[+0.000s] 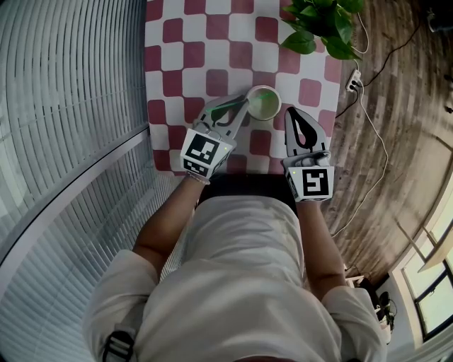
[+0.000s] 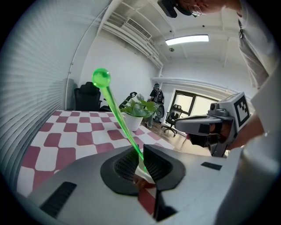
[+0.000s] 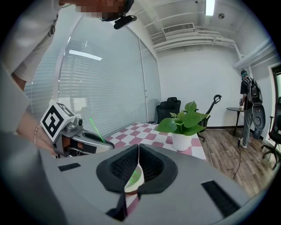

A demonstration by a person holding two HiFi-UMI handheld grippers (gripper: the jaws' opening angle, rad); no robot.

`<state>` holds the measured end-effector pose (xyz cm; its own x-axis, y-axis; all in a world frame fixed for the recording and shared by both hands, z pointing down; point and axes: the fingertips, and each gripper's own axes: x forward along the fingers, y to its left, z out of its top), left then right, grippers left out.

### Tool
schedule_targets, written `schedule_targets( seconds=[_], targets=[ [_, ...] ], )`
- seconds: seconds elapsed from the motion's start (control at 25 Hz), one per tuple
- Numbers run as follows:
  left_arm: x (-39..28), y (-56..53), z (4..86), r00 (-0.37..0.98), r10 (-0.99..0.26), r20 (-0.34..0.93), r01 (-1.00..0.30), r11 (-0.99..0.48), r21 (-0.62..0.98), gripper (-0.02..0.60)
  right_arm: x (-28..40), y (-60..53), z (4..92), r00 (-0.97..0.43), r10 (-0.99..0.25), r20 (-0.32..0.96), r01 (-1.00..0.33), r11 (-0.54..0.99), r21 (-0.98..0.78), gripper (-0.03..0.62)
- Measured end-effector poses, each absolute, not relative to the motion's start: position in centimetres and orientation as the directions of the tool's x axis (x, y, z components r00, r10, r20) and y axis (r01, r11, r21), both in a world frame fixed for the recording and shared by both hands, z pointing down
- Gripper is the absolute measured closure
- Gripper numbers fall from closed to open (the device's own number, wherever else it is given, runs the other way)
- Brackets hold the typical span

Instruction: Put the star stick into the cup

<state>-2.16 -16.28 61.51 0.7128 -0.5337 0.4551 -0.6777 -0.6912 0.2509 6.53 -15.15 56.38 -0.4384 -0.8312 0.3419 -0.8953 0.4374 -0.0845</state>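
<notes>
We see the left gripper (image 1: 237, 109) clamped on the green stick (image 1: 228, 107). In its own view the two jaws of the left gripper (image 2: 141, 154) press on the stick (image 2: 116, 110) from both sides. The shaft slants up toward 11 o'clock and ends in a round ball high above the table. Its lower end runs down past the jaws toward the cup (image 1: 263, 88).

From the head view the cup stands on the checked tablecloth (image 1: 205, 42), straight ahead at 12 o'clock. The left gripper is at the cup's 8 o'clock and the right gripper (image 1: 292, 113) just beside it at 4 o'clock.

In the right gripper view, the jaws of the right gripper (image 3: 138, 154) meet at their tips with nothing between them. The cup (image 3: 134, 180) shows just past them, with a green glint inside it. We cannot tell whether the stick's end touches the cup's bottom.

The left gripper (image 3: 103, 145) and the stick (image 3: 95, 128) show at 9 o'clock there. A potted plant (image 1: 322, 21) sits at the table's far corner, at 1 o'clock.
</notes>
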Motion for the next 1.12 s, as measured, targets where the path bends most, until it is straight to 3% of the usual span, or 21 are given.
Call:
schedule_targets(
  seconds=[0.48,1.12],
  targets=[
    [-3.4,-16.4,62.5,0.686,-0.551,0.476,-0.699,-0.68,0.221,0.538,6.2,-14.6,56.1,-0.444,-0.827,0.346,-0.892,0.445,-0.08,0.56],
    [-3.7,-16.0,64.1,0.677,-0.538,0.502,-0.702,-0.676,0.223,0.451,6.2,-14.0,56.4,-0.44,-0.827,0.349,-0.894,0.44,-0.083,0.56]
  ],
)
